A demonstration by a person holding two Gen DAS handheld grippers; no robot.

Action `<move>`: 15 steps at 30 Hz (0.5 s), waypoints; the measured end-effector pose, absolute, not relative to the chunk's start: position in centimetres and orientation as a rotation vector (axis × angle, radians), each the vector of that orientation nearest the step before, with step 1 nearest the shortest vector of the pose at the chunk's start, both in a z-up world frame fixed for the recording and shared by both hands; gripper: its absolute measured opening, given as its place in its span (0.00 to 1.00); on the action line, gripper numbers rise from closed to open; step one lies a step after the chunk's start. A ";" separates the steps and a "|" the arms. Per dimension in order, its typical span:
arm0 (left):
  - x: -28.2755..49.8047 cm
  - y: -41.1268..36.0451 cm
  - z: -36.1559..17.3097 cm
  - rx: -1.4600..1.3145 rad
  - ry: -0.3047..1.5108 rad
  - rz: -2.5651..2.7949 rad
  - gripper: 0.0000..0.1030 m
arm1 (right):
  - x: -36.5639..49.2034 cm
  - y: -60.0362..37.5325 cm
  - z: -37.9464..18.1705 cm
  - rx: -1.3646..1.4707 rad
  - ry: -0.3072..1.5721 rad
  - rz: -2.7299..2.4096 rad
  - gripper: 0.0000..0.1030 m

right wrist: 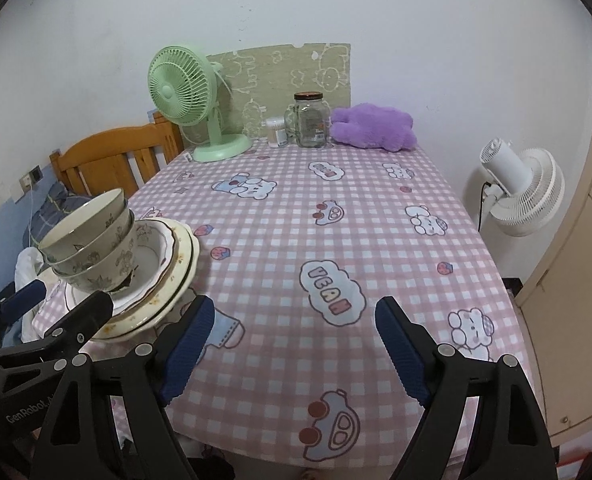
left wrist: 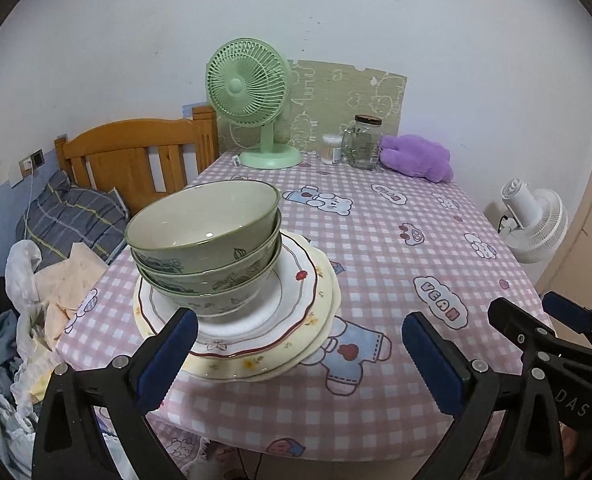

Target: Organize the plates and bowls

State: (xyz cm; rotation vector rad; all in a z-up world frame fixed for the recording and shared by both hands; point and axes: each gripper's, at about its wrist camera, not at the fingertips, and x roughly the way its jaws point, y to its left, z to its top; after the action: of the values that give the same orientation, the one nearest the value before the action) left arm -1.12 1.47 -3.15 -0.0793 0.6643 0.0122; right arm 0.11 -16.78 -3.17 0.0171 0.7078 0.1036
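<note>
Three nested green bowls [left wrist: 204, 240] sit on a stack of scalloped plates [left wrist: 296, 320] at the table's front left. The bowls [right wrist: 92, 240] and plates [right wrist: 176, 264] also show at the left of the right wrist view. My left gripper [left wrist: 296, 344] is open and empty, just in front of the stack, its left finger beside the plate rim. My right gripper [right wrist: 292, 344] is open and empty over the table's front middle, right of the stack. The left gripper [right wrist: 56, 304] shows at the lower left of the right wrist view, the right gripper [left wrist: 544, 316] at the left view's right edge.
A pink checked tablecloth [left wrist: 396, 240] covers the table. A green fan [left wrist: 252, 96], a glass jar [left wrist: 364, 142], a small white container [left wrist: 331, 148] and a purple plush [left wrist: 420, 158] stand at the back. A white fan [right wrist: 524, 192] is on the right. A wooden bed and clothes [left wrist: 48, 280] are on the left.
</note>
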 end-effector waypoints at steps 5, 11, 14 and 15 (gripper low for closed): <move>-1.2 1.4 -3.2 -0.093 0.661 0.002 1.00 | -0.2 -17.0 -2.9 0.015 0.695 0.089 0.82; -1.2 1.3 -3.1 -0.097 0.645 -0.015 1.00 | -0.3 -17.2 -2.6 0.009 0.680 0.076 0.82; -1.2 1.3 -2.9 -0.096 0.639 -0.019 1.00 | -0.3 -17.3 -2.5 0.011 0.680 0.071 0.82; -1.1 1.3 -2.9 -0.097 0.638 -0.020 1.00 | -0.3 -17.3 -2.4 0.010 0.677 0.070 0.82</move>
State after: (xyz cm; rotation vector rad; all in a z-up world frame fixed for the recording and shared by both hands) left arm -1.12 1.26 -2.92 -0.0966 0.6380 -0.0201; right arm -0.31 -17.29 -2.43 0.0102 0.6769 0.0699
